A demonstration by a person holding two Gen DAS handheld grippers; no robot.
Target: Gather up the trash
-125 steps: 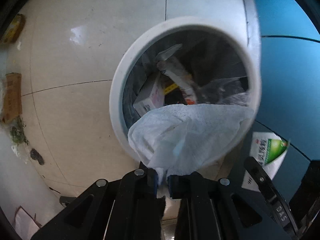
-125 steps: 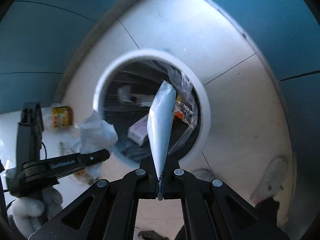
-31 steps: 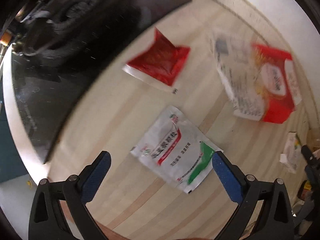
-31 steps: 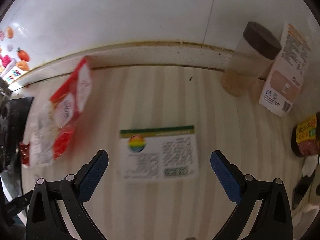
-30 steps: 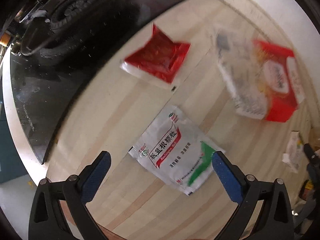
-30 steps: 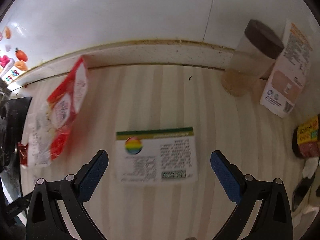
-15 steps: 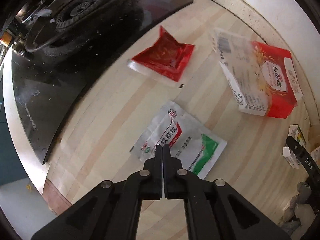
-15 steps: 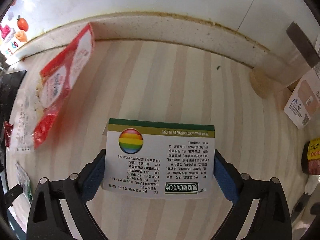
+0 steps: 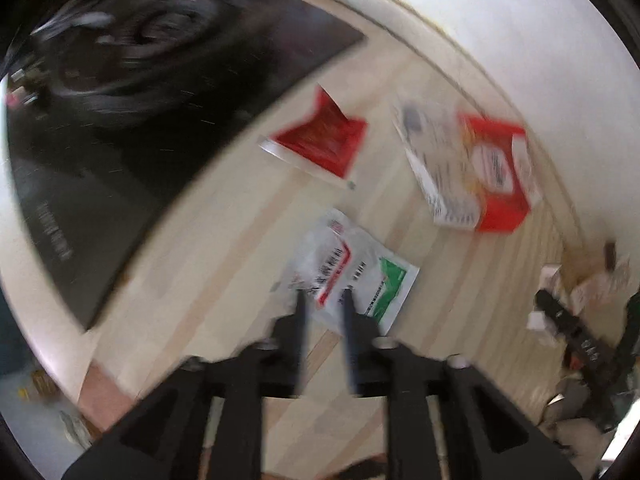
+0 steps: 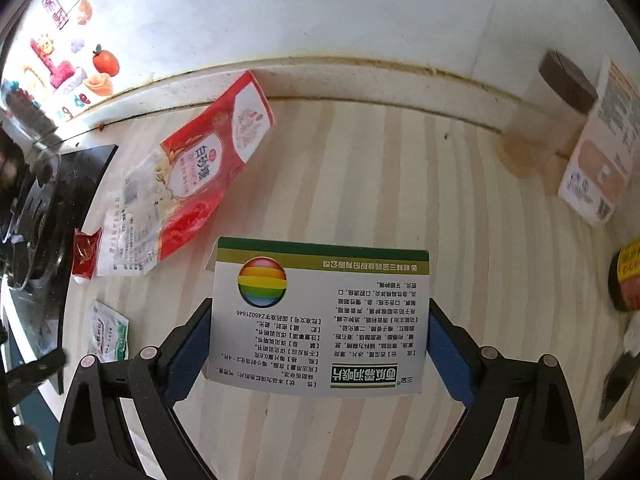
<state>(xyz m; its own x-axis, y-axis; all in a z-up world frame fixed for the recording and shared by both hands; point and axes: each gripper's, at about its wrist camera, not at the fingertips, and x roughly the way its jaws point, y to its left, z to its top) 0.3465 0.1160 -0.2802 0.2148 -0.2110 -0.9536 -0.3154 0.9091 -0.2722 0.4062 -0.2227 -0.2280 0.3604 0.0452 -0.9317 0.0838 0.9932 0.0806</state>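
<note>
A: Your left gripper point(image 9: 323, 300) is pointing down at the white sachet point(image 9: 352, 268) with the red and green print, and its jaws are opening. The blur is heavy, but the sachet looks flat on the table point(image 9: 224, 248), not pinched.

B: And beyond it?

A: A red packet point(image 9: 322, 140) lies farther off beside the black stove top point(image 9: 120, 128), and the big red and white bag point(image 9: 472, 172) sits to the right near the wall.

B: Now your right gripper point(image 10: 319, 336).

A: Its blue pads point(image 10: 188, 354) press both short sides of the white card box point(image 10: 320, 312), the one with the rainbow ball. You're pinching it wide.

B: Neighbours?

A: The red and white bag lies far left of the box, a brown-lidded jar point(image 10: 556, 100) stands far right by the wall.
</note>
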